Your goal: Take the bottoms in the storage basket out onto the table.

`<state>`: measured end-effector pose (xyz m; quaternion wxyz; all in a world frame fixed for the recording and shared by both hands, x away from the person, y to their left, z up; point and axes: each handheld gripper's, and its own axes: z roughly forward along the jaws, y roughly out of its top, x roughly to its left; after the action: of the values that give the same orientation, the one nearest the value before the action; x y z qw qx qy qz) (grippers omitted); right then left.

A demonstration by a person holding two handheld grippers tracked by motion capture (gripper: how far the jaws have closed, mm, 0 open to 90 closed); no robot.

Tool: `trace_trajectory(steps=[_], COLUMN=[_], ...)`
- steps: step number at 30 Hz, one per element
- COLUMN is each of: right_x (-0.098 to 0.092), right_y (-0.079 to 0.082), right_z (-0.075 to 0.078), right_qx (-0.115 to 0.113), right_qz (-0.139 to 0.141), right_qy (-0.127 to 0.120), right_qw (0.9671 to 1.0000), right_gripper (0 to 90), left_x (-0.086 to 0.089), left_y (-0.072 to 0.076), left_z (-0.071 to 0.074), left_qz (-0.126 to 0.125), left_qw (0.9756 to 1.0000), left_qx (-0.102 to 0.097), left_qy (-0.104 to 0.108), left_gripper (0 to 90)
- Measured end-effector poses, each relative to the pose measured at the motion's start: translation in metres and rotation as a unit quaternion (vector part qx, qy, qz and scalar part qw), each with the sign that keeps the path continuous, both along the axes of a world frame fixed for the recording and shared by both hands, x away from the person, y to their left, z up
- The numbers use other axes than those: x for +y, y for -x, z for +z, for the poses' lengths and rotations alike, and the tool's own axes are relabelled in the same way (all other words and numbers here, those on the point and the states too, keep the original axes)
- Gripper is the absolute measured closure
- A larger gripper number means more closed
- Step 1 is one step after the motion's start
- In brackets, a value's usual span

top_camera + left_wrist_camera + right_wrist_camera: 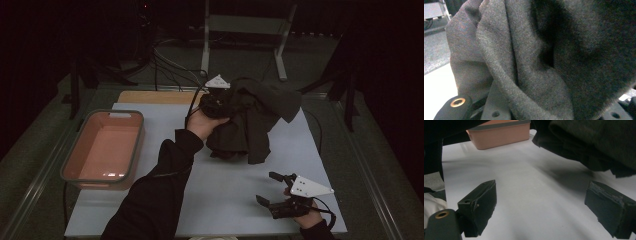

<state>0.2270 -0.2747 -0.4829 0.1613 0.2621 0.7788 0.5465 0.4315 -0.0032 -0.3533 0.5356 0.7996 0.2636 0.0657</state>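
Above table centre, dark cloth (252, 120) bunched, hanging lengthwise downward.

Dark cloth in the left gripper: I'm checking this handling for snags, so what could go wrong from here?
1. The dark cloth hangs bunched from the left gripper; loose folds may slip out or drag on the table.
2. The right gripper rests open and apart, so nothing supports the hanging end.
3. The pink tub sits far to the left; a trailing hem could catch its rim.
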Motion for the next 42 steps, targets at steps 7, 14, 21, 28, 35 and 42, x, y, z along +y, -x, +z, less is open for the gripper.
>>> trace_trajectory(steps=[7,14,21,28,35,42], right_x=[0.0,0.0,0.0,-0.001,-0.001,-0.001], right_y=[0.0,0.0,0.0,0.0,0.0,0.0], right_z=[0.0,0.0,0.0,0.0,0.0,0.0], right_qx=[-0.001,0.0,-0.001,0.0,-0.001,0.0], right_qz=[0.0,0.001,0.0,0.0,-0.001,0.0], right_qy=[0.0,-0.001,-0.003,-0.003,-0.004,-0.005], right_qw=[1.0,1.0,1.0,1.0,1.0,1.0], right_gripper=[10.5,10.5,10.5,10.5,10.5,10.5], left_x=[-0.007,-0.014,-0.019,-0.026,-0.031,-0.039], left_y=[-0.001,-0.003,-0.006,-0.009,-0.011,-0.008], left_z=[-0.016,-0.03,-0.045,-0.058,-0.072,-0.09], left_qz=[0.01,0.026,0.033,0.037,0.048,0.05], left_qw=[0.9998,0.9992,0.9992,0.9986,0.9977,0.9962], left_qx=[-0.001,-0.004,0.02,0.035,0.043,0.053], left_qy=[-0.017,-0.029,-0.011,-0.009,-0.019,-0.048], left_gripper=[63.0,62.9,62.6,62.3,61.3,57.4])
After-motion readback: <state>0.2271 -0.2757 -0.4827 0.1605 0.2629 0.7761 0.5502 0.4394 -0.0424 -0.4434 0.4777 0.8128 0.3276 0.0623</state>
